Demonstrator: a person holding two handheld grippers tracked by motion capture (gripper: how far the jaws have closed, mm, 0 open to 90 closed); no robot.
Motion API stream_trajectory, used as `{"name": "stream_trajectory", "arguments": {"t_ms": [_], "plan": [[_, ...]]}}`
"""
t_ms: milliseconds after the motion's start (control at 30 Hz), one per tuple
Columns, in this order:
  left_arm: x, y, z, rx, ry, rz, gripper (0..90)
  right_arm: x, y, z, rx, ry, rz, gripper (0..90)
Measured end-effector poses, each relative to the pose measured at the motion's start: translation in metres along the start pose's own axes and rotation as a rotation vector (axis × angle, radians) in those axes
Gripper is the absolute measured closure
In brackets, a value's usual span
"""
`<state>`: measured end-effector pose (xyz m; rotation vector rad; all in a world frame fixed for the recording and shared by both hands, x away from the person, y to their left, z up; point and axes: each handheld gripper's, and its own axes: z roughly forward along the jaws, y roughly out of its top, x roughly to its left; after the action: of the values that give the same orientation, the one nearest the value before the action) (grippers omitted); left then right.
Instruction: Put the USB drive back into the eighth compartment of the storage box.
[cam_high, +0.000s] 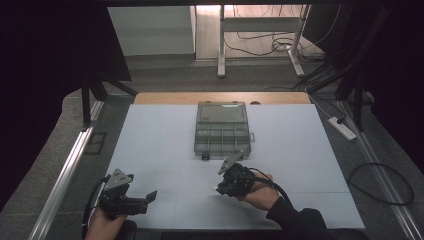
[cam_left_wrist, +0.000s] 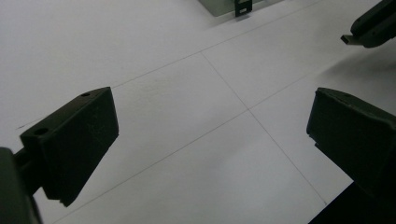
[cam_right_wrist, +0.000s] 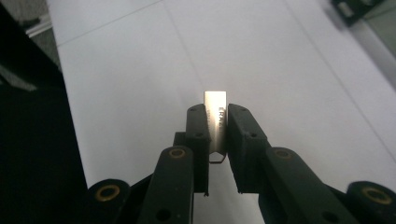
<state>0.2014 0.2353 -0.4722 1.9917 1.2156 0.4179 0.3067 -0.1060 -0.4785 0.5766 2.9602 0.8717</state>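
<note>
A small white eraser (cam_right_wrist: 215, 106) with printed letters stands upright between the pads of my right gripper (cam_right_wrist: 216, 122), which is shut on it just above the white mat. In the high view my right gripper (cam_high: 220, 187) is held in a hand in front of the compartment box (cam_high: 222, 131), with its jaws turned to the left. My left gripper (cam_high: 144, 199) rests low at the mat's near left. Its jaws stand wide open over bare mat (cam_left_wrist: 210, 135) with nothing between them.
The grey translucent compartment box lies at the far middle of the white mat (cam_high: 300, 145), and its latch edge (cam_left_wrist: 243, 6) shows in the left gripper view. The right gripper (cam_left_wrist: 371, 28) shows at that view's top right. Table legs, cables and a power strip (cam_high: 342, 127) lie beyond the table.
</note>
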Motion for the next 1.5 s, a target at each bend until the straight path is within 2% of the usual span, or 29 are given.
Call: {"name": "stream_trajectory", "arguments": {"t_ms": [400,1067,1500], "plan": [[0.0,0.0,0.0,0.003,0.001,-0.001,2.2,-0.019,0.001,-0.015,-0.049,-0.039,0.059,79.0],[0.0,0.0,0.001,0.004,0.002,-0.007,2.4,-0.05,0.004,-0.026,-0.09,-0.1,0.113,79.0],[0.001,0.0,0.001,0.003,0.0,-0.009,2.5,-0.076,0.009,-0.032,-0.119,-0.166,0.148,79.0]]}}
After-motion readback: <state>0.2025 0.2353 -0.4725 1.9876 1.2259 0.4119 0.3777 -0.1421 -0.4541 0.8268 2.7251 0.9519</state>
